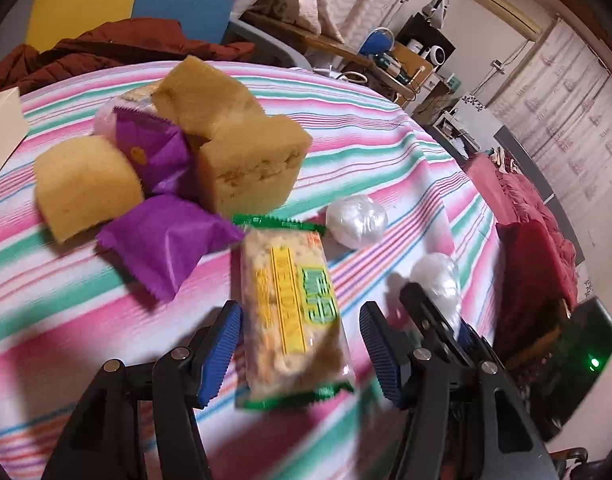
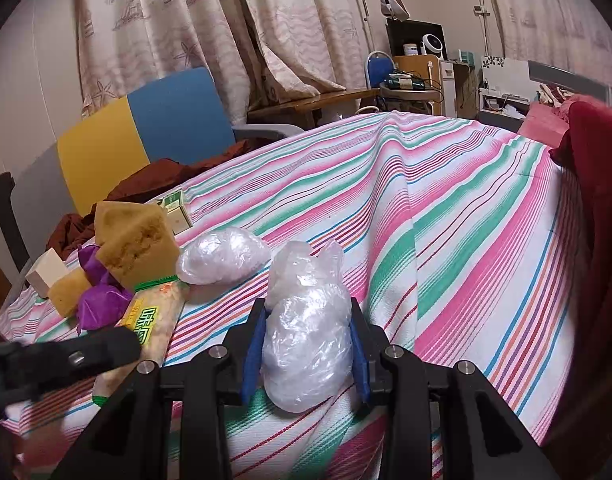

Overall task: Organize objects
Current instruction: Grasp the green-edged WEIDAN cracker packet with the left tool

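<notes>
My left gripper (image 1: 300,344) is open, its blue pads on either side of a green-edged cracker packet (image 1: 292,312) lying on the striped cloth (image 1: 66,300); there are gaps on both sides. Beyond it sit three yellow sponges (image 1: 246,160), two purple snack packets (image 1: 166,236) and a crumpled clear plastic ball (image 1: 357,220). My right gripper (image 2: 306,352) is shut on a second clear plastic ball (image 2: 306,344). The other plastic ball (image 2: 222,256), cracker packet (image 2: 154,320) and sponges (image 2: 134,240) lie to its left. The left gripper (image 2: 66,356) shows there, blurred.
Small cream boxes (image 1: 2,128) stand at the cloth's left edge. A brown garment (image 1: 118,48) and a blue-and-yellow chair (image 2: 146,136) lie behind. A red cloth (image 2: 597,208) hangs at the right edge. The striped cloth has a raised fold (image 2: 397,184) down its middle.
</notes>
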`<state>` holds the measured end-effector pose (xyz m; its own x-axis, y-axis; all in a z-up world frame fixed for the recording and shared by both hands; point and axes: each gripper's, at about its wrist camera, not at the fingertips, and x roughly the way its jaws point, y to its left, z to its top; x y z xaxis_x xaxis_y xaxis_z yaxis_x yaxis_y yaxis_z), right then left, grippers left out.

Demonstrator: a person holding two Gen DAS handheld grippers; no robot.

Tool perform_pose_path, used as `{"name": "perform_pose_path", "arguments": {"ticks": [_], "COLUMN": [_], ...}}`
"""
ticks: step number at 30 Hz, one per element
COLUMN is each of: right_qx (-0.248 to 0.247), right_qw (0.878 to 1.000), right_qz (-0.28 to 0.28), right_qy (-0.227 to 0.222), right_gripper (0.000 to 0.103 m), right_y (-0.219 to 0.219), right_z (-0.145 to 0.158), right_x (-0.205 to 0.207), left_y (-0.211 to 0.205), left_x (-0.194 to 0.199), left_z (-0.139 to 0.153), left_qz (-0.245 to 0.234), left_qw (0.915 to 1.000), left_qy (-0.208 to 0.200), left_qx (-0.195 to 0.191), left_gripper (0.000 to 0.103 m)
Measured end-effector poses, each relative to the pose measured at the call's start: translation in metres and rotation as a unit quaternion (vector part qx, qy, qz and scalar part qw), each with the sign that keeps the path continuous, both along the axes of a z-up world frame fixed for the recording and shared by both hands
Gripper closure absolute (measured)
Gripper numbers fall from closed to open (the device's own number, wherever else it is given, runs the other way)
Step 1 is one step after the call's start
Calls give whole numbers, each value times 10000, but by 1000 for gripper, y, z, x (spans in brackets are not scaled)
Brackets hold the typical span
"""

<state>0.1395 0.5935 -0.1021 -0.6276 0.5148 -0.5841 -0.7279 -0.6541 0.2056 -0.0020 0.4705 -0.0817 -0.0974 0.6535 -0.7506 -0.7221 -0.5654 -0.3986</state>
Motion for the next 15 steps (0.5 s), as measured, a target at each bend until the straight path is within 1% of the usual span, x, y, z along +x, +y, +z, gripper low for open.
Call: {"name": "perform_pose_path", "arguments": {"ticks": [4, 5, 7, 10, 11, 12, 15], "right_qx": [-5, -2, -1, 8, 3, 4, 4], "right_qw": [10000, 10000, 10000, 10000, 10000, 10000, 10000], "right_qz": [3, 2, 2, -1, 1, 1, 1], "right_qy": [6, 2, 0, -12, -10, -10, -8], "right_gripper": [65, 65, 65, 65, 65, 65, 65], "right_y": [0, 0, 0, 0, 0, 0, 0], "right_z": [0, 0, 0, 0, 0, 0, 0], "right_x": [0, 0, 0, 0, 0, 0, 1], "left_y": [8, 9, 9, 6, 4, 1, -6], "left_x": [6, 9, 14, 14, 13, 14, 14], "left_z": [-2, -4, -5, -4, -5, -5, -5], "left_qz": [-189, -285, -392, -379, -387, -377, -359], "left_qw": [9984, 9968, 9942, 9944, 9944, 9940, 9934], "left_qy": [517, 724, 968, 966, 969, 1008, 1078], "left_qx": [-102, -156, -246, -205, -178, -175, -170], "left_gripper": [41, 41, 41, 41, 43, 46, 53]}}
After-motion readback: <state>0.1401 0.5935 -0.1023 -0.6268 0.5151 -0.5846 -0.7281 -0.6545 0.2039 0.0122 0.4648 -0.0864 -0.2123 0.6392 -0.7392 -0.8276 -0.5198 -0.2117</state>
